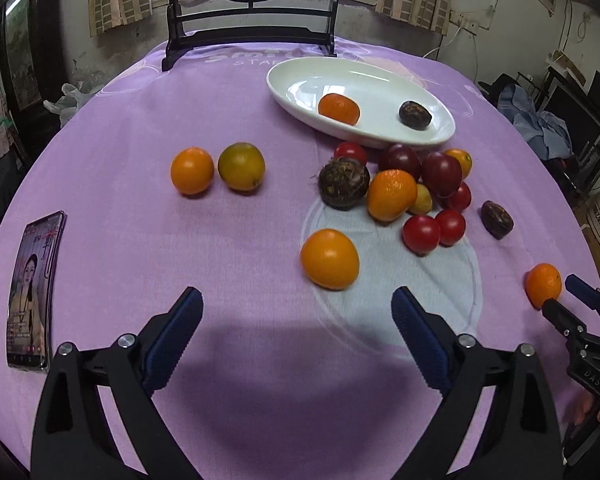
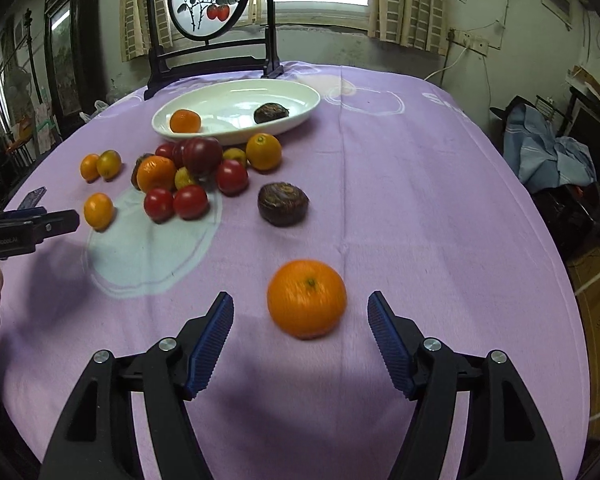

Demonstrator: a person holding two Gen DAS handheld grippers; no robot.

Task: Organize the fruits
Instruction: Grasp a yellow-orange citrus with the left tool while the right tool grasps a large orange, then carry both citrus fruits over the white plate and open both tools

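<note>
1. Purple tablecloth (image 2: 420, 208) covers the whole table; fruit scattered loose across it, most in one heap just in front of the dish; task far from done, judging by how much lies outside.
2. White oval dish (image 1: 300, 80) at the far side, apparently the collecting container; holds only two things: one small orange (image 1: 339, 109) and one dark wrinkled fruit (image 1: 415, 115), apart from each other; the rest of the dish is bare, plenty of room.
3. Right gripper (image 2: 301, 312): jaws apart, nothing clamped; lone orange (image 2: 306, 298) sits on the cloth between and just ahead of the blue pads (image 2: 216, 332), not touched; likely the step in hand is picking it up; advice: centre the orange between both pads, bring the tips down around its widest part, close gently since round fruit rolls and squirts out.
4. Left gripper (image 1: 297, 312): jaws spread wide, empty; nearest fruit is an orange one (image 1: 329, 259) just ahead, slightly right of centre; shift right before closing.
5. Heap (image 1: 404, 188): oranges, red tomatoes, dark plums, a brown scaly fruit, all touching; take the outer ones first to avoid scattering.
6. Two citrus (image 1: 216, 168) side by side, left of the heap; a phone (image 1: 34, 292) lies at the left edge.
</note>
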